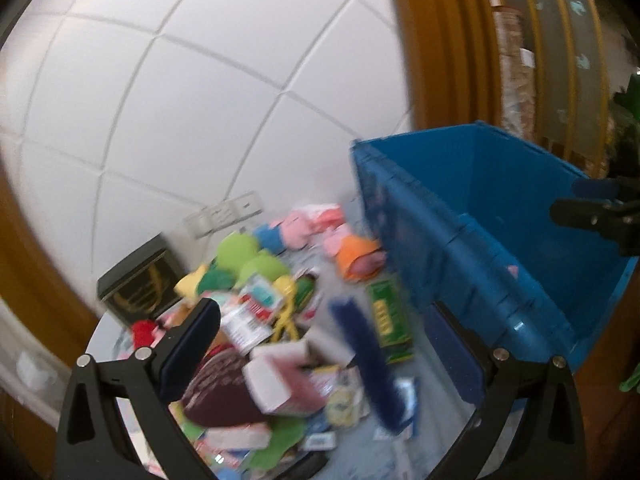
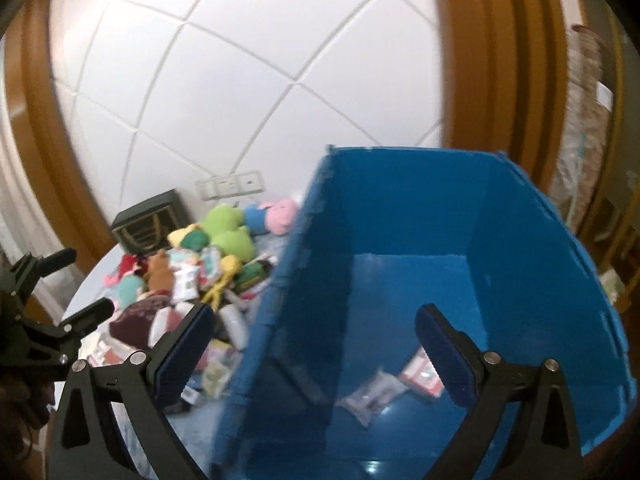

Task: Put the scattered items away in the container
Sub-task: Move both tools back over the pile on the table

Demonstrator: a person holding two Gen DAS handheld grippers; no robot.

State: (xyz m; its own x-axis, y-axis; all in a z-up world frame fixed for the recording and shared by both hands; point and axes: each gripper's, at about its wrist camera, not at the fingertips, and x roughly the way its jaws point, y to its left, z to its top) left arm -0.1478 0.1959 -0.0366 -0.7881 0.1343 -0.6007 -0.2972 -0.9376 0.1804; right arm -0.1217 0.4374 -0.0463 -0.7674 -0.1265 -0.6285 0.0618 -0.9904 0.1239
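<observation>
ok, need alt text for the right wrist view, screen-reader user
The open right gripper is empty and poised over a blue bin, which holds only a couple of small packets. A pile of plush toys and boxes lies on the table left of the bin, with the left gripper at the far left edge.

Right gripper (image 2: pixel 314 354) gapes wide above the blue bin (image 2: pixel 400 200) — two packets (image 2: pixel 384 394) inside.

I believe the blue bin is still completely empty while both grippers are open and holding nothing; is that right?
Not quite: the blue bin is not empty. The right wrist view shows a couple of small packets lying on its floor. The rest holds: the left gripper and right gripper are open and hold nothing.
</observation>
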